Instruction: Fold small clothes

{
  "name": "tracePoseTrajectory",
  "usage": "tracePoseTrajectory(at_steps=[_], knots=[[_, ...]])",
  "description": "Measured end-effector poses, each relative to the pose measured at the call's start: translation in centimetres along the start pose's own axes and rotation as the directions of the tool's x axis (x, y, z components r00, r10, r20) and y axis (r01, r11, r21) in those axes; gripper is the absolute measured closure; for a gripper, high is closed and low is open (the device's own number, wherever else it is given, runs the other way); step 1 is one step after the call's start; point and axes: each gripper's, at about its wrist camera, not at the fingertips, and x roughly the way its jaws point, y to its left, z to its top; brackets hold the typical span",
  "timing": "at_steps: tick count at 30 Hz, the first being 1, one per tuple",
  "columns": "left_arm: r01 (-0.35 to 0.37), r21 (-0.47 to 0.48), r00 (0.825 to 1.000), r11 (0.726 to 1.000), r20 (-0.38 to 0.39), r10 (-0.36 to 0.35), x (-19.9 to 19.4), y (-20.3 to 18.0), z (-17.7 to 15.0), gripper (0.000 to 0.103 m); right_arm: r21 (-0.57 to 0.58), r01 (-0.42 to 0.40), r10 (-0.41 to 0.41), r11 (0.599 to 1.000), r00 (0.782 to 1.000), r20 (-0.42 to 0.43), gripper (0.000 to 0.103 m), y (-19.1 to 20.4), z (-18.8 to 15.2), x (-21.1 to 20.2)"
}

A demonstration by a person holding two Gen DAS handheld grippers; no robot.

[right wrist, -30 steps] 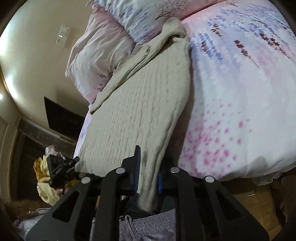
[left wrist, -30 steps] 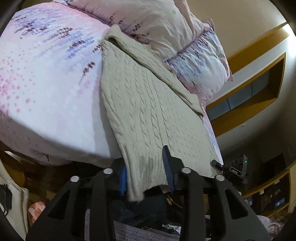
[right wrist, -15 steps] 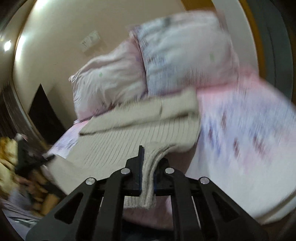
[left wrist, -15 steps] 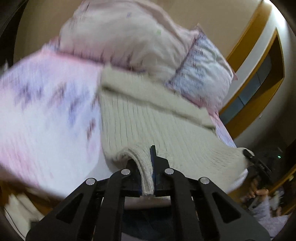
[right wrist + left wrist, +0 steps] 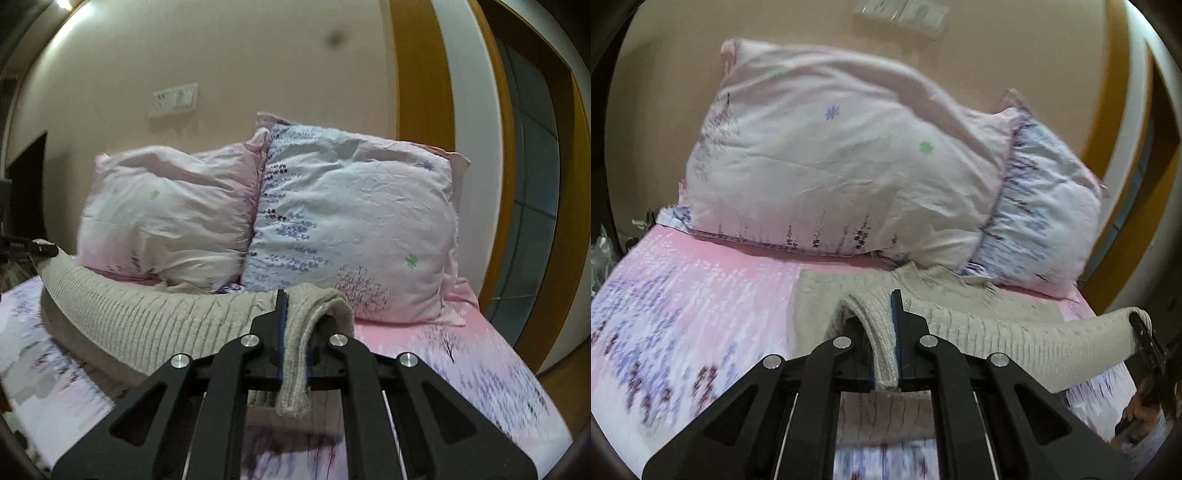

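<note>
Now we face the bed [image 5: 683,295] and pillows [image 5: 831,166] | sweater [image 5: 1015,332] spans between our hands, far part on the bed ahead, near edge raised | left gripper [image 5: 895,354] clamped on one corner | right gripper [image 5: 293,354] clamped on the other | fold goes forward, toward the pillows

Bed [image 5: 461,354], pink floral sheet. Two pillows [image 5: 351,229] ahead of gripper, at wall. Sweater [image 5: 147,314] partly lying ahead-left.
</note>
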Motion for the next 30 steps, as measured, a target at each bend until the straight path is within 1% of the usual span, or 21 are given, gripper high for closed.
tracePoseTrajectory(at_steps=[1, 4, 6, 7, 10, 13, 17, 19, 20, 21, 22, 23, 24, 26, 27, 28, 29, 30], knots=[[-0.007, -0.013, 1.0, 1.0, -0.013, 0.007, 1.5, 0.2, 0.6, 0.097, -0.002, 0.007, -0.007, 1.0, 1.0, -0.014, 0.096, 0.1, 0.1, 1.1], [-0.033, -0.037, 0.998, 0.999, -0.052, 0.031, 5.6, 0.7, 1.6, 0.097, 0.041, 0.025, -0.02, 0.999, 0.994, -0.105, 0.096, -0.4, 0.1, 5.7], [-0.059, -0.045, 0.995, 0.997, -0.087, 0.055, 8.0, 0.9, 1.8, 0.097, 0.102, 0.026, -0.007, 0.994, 0.982, -0.19, 0.096, -1.2, -0.4, 9.3], [-0.063, -0.059, 0.992, 0.996, -0.11, 0.056, 9.5, 1.2, 1.9, 0.097, 0.119, 0.03, -0.003, 0.992, 0.976, -0.216, 0.096, -1.3, -0.7, 10.4], [-0.081, -0.086, 0.984, 0.993, -0.164, 0.066, 12.8, 1.7, 1.7, 0.097, 0.164, 0.05, 0.002, 0.985, 0.954, -0.299, 0.096, -1.7, -1.7, 14.2], [-0.086, -0.102, 0.978, 0.991, -0.2, 0.064, 14.9, 2.2, 1.4, 0.097, 0.22, 0.075, 0.014, 0.973, 0.927, -0.375, 0.096, -2.5, -2.7, 17.0], [-0.079, -0.133, 0.971, 0.988, -0.236, 0.046, 16.7, 2.9, 1.1, 0.097, 0.326, 0.114, 0.059, 0.938, 0.877, -0.477, 0.095, -3.8, -4.1, 20.3], [-0.074, -0.155, 0.966, 0.985, -0.258, 0.032, 17.6, 3.2, 0.8, 0.097, 0.379, 0.13, 0.09, 0.916, 0.856, -0.509, 0.086, -4.3, -4.7, 21.3], [-0.072, -0.165, 0.963, 0.984, -0.268, 0.025, 18.0, 3.4, 0.7, 0.097, 0.423, 0.129, 0.122, 0.897, 0.847, -0.518, 0.075, -4.7, -4.9, 21.8], [-0.069, -0.174, 0.96, 0.982, -0.278, 0.018, 18.4, 3.5, 0.6, 0.097, 0.468, 0.118, 0.158, 0.876, 0.846, -0.509, 0.058, -4.9, -5.1, 22.0], [-0.063, -0.188, 0.958, 0.98, -0.287, 0.007, 18.7, 3.7, 0.5, 0.097, 0.508, 0.102, 0.193, 0.856, 0.848, -0.494, 0.049, -5.1, -5.1, 22.2], [-0.061, -0.195, 0.958, 0.979, -0.288, 0.002, 18.8, 3.8, 0.5, 0.096, 0.547, 0.082, 0.229, 0.833, 0.849, -0.475, 0.036, -5.2, -5.1, 22.4], [-0.056, -0.203, 0.959, 0.978, -0.283, -0.004, 18.8, 3.9, 0.5, 0.096, 0.567, 0.077, 0.244, 0.82, 0.85, -0.468, 0.03, -5.2, -5.0, 22.5], [-0.038, -0.216, 0.958, 0.976, -0.284, -0.026, 19.0, 3.9, 0.6, 0.092, 0.586, 0.075, 0.259, 0.807, 0.846, -0.466, 0.023, -4.9, -4.9, 22.8], [-0.024, -0.226, 0.959, 0.974, -0.282, -0.042, 19.0, 4.0, 0.6, 0.084, 0.587, 0.077, 0.258, 0.806, 0.846, -0.466, 0.022, -4.8, -4.9, 22.8], [-0.001, -0.243, 0.96, 0.97, -0.273, -0.068, 18.9, 4.1, 0.8, 0.072, 0.587, 0.078, 0.257, 0.806, 0.847, -0.466, 0.022, -4.6, -4.9, 22.8], [0.02, -0.254, 0.961, 0.967, -0.263, -0.089, 18.8, 4.2, 0.9, 0.065, 0.592, 0.081, 0.263, 0.802, 0.841, -0.472, 0.022, -4.6, -4.9, 22.6], [0.043, -0.264, 0.962, 0.964, -0.25, -0.111, 18.6, 4.3, 1.1, 0.052, 0.602, 0.076, 0.27, 0.795, 0.845, -0.462, 0.022, -4.6, -4.9, 22.6]])
